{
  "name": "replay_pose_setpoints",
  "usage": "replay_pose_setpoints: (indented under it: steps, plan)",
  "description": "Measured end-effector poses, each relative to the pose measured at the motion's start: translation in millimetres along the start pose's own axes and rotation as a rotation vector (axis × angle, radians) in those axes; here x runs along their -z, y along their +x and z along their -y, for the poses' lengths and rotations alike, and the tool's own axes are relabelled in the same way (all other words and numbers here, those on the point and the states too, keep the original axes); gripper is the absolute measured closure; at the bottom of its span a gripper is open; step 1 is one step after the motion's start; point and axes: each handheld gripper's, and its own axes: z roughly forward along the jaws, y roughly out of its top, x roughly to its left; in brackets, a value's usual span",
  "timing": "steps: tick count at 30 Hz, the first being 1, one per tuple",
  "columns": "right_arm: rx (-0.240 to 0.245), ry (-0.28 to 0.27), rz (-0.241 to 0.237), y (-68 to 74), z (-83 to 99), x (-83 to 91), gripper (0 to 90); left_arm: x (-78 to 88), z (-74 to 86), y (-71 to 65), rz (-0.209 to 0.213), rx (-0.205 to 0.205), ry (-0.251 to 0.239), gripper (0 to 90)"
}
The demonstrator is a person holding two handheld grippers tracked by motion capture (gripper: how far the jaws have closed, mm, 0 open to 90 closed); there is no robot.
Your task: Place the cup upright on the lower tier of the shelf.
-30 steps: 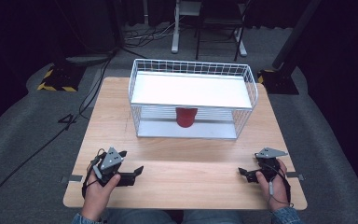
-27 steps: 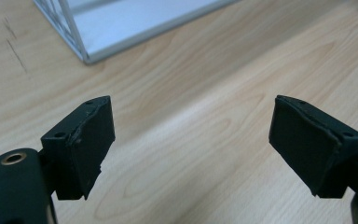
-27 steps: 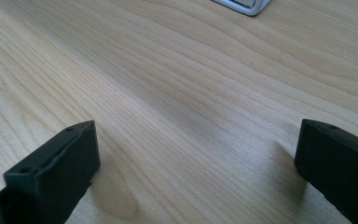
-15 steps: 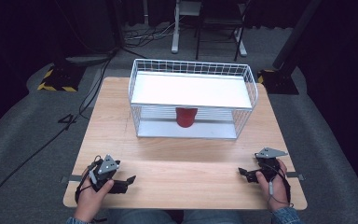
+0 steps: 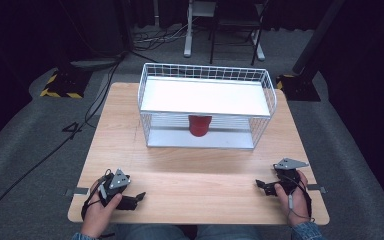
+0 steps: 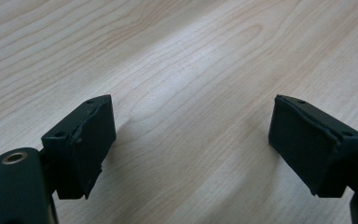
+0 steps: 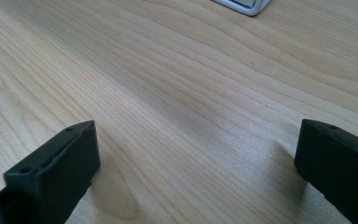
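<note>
Fingers of both grippers are spread, holding nothing. Left gripper (image 5: 139,196) has drawn back toward the table (image 5: 200,175) edge; right gripper (image 5: 260,185) unchanged, suggesting rest.

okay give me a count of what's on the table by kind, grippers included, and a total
Wire rack: 1
Red cup, on the rack's lower level: 1
Grippers: 2, left gripper and right gripper, both open and empty near the front edge
Total: 4
</note>
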Motion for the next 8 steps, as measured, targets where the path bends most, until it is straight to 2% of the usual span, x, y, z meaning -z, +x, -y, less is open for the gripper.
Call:
replay_pose_setpoints:
  steps: [8]
  plan:
    - [0.001, -0.001, 0.0, 0.0, 0.0, 0.0, 0.4, 0.0, 0.2, 0.9, -0.015, 0.018, 0.003, 14.2]
